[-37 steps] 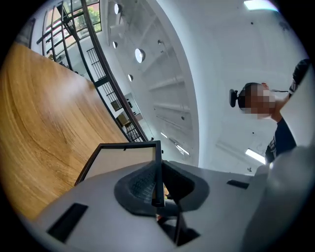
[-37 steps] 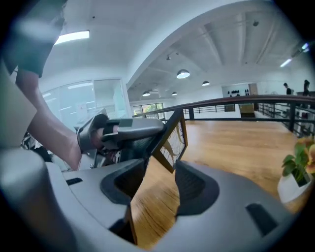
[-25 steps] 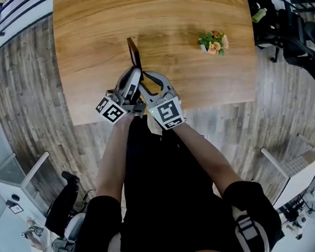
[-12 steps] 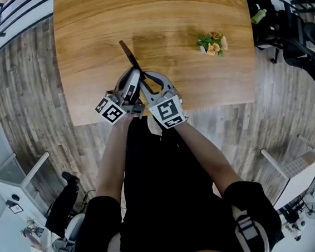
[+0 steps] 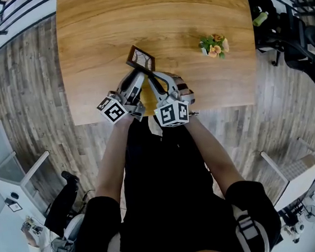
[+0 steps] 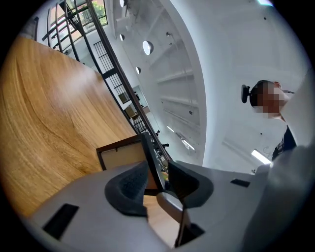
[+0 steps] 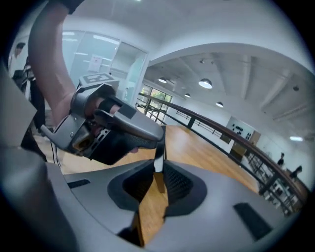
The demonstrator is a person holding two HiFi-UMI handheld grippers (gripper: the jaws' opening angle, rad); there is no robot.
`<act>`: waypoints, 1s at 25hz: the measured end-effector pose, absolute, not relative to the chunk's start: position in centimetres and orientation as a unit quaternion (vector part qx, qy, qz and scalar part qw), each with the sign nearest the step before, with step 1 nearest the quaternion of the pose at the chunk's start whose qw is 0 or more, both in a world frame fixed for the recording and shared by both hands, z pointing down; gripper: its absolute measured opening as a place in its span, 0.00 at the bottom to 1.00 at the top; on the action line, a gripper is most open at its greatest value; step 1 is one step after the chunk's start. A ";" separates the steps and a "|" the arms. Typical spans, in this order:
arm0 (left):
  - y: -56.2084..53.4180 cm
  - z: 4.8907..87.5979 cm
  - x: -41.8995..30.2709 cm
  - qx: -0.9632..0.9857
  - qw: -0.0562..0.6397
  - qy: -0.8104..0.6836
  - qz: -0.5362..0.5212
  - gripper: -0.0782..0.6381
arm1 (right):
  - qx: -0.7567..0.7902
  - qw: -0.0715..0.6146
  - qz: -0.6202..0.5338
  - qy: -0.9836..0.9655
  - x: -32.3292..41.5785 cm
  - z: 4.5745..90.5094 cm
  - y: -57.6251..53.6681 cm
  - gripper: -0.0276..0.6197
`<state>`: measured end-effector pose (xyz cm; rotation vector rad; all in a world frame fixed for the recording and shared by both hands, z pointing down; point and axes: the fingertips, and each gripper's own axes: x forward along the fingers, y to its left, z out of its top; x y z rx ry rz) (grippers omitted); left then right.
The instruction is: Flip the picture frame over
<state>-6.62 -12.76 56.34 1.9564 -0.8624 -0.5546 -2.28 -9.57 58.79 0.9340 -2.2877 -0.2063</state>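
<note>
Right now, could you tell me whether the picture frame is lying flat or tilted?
Tilted: the head view shows the picture frame leaning at a slant over the wooden table, not lying flat.

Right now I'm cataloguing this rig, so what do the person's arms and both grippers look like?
The left gripper and right gripper are grey rounded shells with dark textured pads; each carries a white cube of black square markers. The person wears short black sleeves.
</note>
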 end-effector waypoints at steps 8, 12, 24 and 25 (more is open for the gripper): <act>-12.6 59.9 -7.5 0.748 0.508 -0.379 -0.199 0.31 | 0.293 0.420 -0.248 -0.822 -1.3 61.7 -8.0 0.15; -12.2 61.4 -8.3 0.720 0.536 -0.403 -0.178 0.31 | 0.264 0.431 -0.284 -0.815 -1.1 62.6 -7.4 0.15; -10.6 64.5 -7.7 0.690 0.575 -0.410 -0.158 0.24 | 0.236 0.434 -0.242 -0.835 -0.9 65.0 -5.3 0.28; -10.6 64.5 -7.6 0.693 0.572 -0.410 -0.158 0.23 | 0.237 0.432 -0.234 -0.838 -0.9 65.1 -5.0 0.34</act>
